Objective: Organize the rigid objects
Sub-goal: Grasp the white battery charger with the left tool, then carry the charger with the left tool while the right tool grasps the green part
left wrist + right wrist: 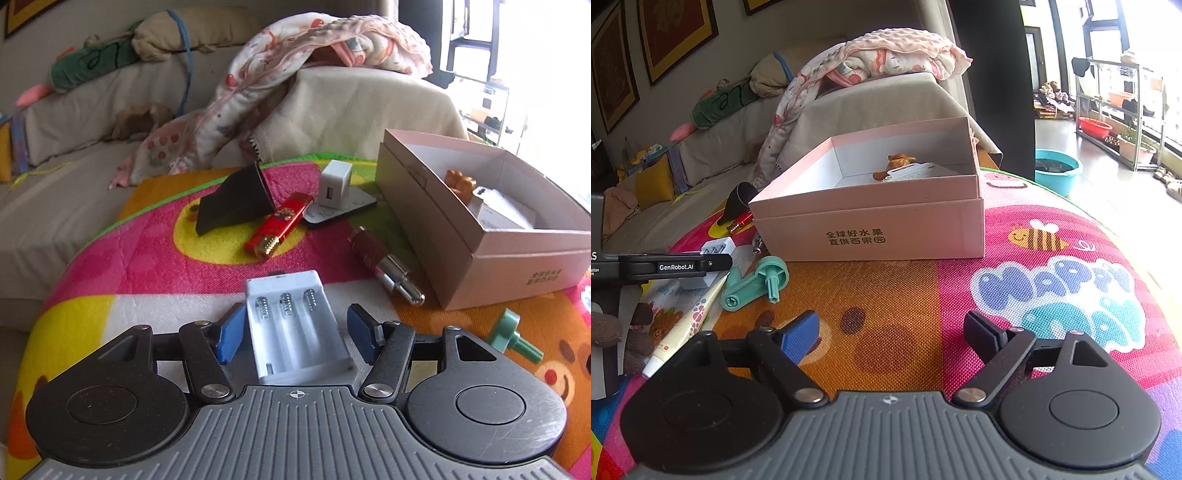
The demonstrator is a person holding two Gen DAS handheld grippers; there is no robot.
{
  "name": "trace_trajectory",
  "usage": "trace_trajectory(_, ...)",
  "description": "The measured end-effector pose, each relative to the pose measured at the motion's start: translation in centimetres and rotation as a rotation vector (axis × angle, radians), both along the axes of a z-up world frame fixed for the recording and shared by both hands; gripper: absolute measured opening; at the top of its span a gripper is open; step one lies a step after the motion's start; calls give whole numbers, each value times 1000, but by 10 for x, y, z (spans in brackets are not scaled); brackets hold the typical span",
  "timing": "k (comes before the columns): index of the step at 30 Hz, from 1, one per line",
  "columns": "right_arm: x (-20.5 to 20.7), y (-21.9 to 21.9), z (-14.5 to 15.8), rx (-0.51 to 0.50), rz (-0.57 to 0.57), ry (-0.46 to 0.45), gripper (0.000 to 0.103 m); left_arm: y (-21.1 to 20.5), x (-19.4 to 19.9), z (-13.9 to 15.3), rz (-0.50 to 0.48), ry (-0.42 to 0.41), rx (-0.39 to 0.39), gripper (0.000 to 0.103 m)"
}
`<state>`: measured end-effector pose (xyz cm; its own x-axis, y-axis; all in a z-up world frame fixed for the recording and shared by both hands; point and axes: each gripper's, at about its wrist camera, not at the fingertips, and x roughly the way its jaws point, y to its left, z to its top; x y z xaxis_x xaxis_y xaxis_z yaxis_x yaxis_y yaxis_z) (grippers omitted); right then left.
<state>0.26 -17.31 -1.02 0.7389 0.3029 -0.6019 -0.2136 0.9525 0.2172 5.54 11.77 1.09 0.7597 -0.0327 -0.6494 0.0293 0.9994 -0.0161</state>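
My left gripper is open, its blue pads on either side of a white battery holder lying on the play mat, not touching it. Beyond lie a red lighter, a black funnel piece, a white charger on a flat card, and a maroon-and-silver tube. The pink cardboard box stands to the right, holding an orange toy and white items. My right gripper is open and empty above the mat, in front of the box.
A green plastic piece and a cream tube lie left of the right gripper. The left gripper's body reaches in at far left. A sofa with a blanket stands behind the mat.
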Motion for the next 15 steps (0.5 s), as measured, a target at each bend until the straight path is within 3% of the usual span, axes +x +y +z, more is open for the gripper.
trace_trajectory(2,0,0,0,-5,1,1,86,4,-3,1,2,4,-18,54)
trace_trajectory(8,-1,10,3,-56,34,4,87,17,-49,3,-42,16,-131,53)
trace_trajectory(15,-8,77,21,-206,274,-81,87,10,-109,-1,-84,-52,-98,53)
